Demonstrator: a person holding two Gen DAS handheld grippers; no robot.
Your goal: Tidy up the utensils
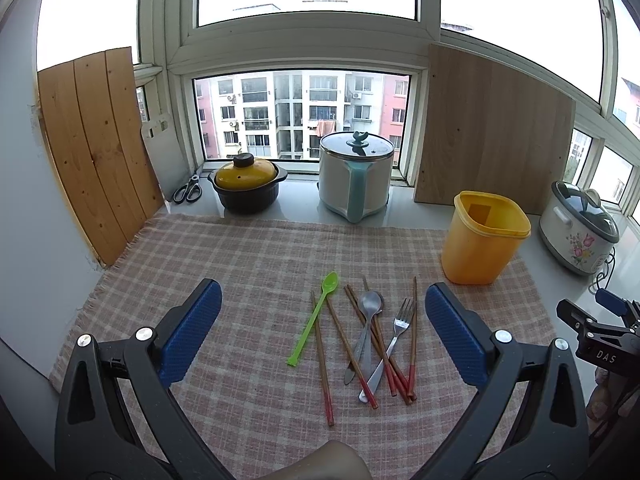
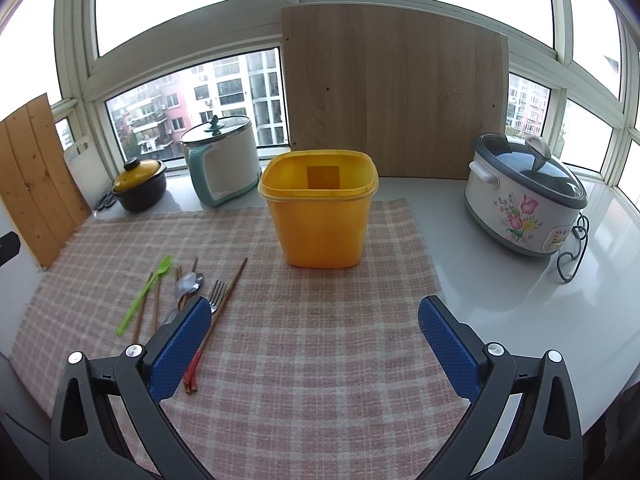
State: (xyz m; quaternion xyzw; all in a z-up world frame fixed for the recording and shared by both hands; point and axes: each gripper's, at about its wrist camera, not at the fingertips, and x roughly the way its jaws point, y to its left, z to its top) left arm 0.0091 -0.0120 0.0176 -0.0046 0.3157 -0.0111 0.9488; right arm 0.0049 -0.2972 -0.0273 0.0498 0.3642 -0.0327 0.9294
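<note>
Both the left gripper (image 1: 323,330) and right gripper (image 2: 315,344) were wide apart, empty. The crossed chopsticks (image 1: 376,344) near the yellow bin (image 1: 484,240) could scatter if one were pulled.

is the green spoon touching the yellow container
Apart. The left wrist view shows checked cloth between the green spoon and the yellow container.

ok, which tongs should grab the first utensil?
Left. The left tongs are open, framing the utensil pile; the right tongs face the yellow plastic container.
</note>
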